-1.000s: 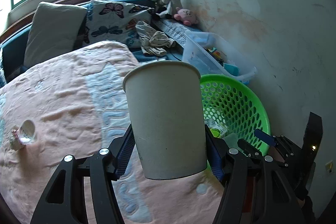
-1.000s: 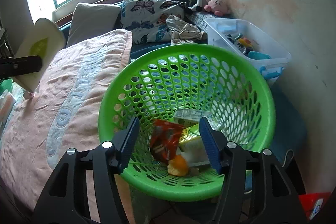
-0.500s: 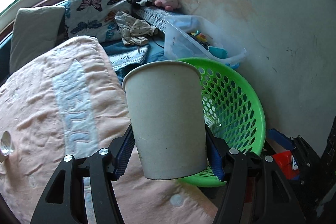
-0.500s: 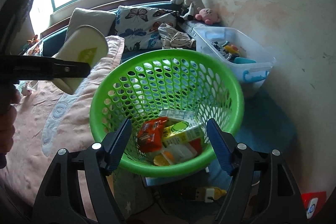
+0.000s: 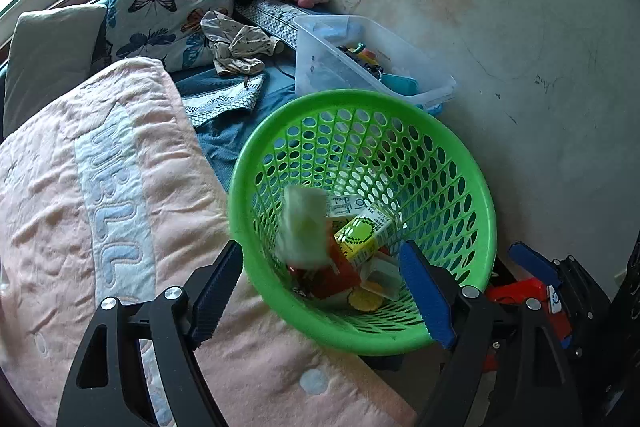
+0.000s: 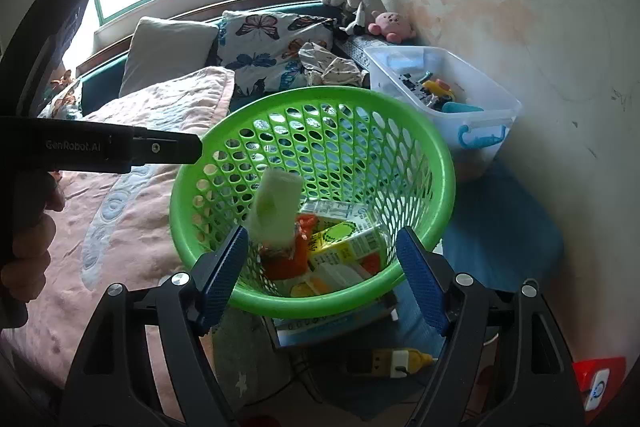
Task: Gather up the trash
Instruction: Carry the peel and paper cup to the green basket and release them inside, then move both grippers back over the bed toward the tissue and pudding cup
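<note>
Left wrist view only: the right gripper (image 5: 536, 279) beyond the basket rim.
Right wrist view only: the left gripper (image 6: 188, 147) from the side, a hand (image 6: 28, 247) on its grip.
Paper cup (image 5: 303, 227): blurred, inside the green basket (image 5: 480, 187), above a yellow carton (image 5: 362, 233) and red wrapper (image 5: 334, 277).
Left gripper: jaws opening, nothing between them; the cup is clear of the pads.
Right gripper: jaws opening, empty, over the basket's near rim.
Basket: beside the pink blanket (image 5: 100, 207).

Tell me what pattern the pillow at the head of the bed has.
Colourful butterflies on a white ground; the butterfly pillow shows best in the right wrist view.
</note>
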Motion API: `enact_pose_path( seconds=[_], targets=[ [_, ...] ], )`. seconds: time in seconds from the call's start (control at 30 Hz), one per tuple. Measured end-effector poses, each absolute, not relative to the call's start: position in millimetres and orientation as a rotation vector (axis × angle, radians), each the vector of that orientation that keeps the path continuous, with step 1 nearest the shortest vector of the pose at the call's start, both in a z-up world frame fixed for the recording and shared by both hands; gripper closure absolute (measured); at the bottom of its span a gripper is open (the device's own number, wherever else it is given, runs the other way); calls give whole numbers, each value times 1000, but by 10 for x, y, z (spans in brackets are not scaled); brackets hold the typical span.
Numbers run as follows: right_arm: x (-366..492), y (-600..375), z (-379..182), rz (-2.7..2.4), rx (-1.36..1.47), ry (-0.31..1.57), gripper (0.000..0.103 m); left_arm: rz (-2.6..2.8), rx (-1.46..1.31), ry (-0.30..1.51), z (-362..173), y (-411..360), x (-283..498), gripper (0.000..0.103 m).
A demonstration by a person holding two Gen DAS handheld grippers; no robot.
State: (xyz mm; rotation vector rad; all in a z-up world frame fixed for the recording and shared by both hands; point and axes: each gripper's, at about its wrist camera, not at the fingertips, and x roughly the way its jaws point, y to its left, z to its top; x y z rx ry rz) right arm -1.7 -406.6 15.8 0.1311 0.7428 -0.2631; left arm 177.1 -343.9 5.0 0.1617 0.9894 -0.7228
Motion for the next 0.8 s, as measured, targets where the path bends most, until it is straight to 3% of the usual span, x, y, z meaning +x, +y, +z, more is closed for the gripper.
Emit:
enact_pose_path(
  seconds=[0.8],
  targets=[
    [723,-2895,473,14,41,738,21,-387,7,929,162,-1421,2071,22]
  ],
)
